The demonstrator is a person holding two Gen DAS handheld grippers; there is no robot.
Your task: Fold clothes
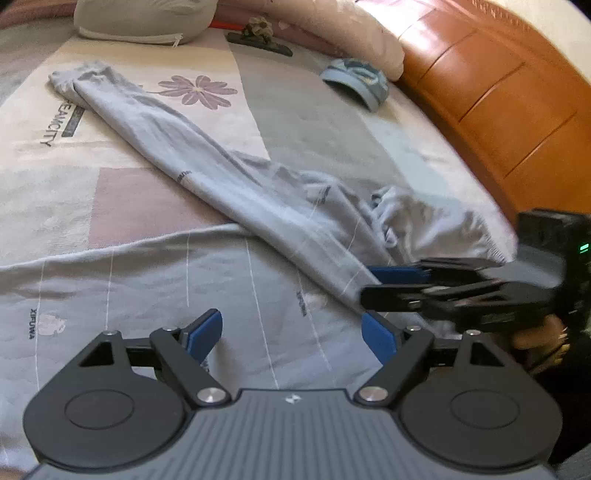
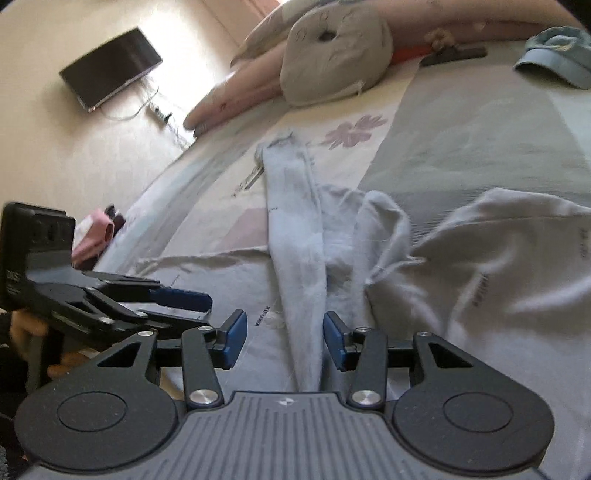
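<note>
1. Left wrist view: the left gripper is hovering over the bedsheet with its blue pads spread wide and nothing between them. The light grey trousers are lying stretched diagonally across the bed, one leg reaching toward the grey pillow, the waist end bunching at the right. The right gripper is coming in from the right edge, beside that bunched end. A blue cap is sitting near the wooden headboard.

2. Right wrist view: the right gripper is standing parted, its pads on either side of a trouser leg without pressing it. The left gripper is showing at the left, held by a hand. A dark screen is hanging on the wall.
</note>
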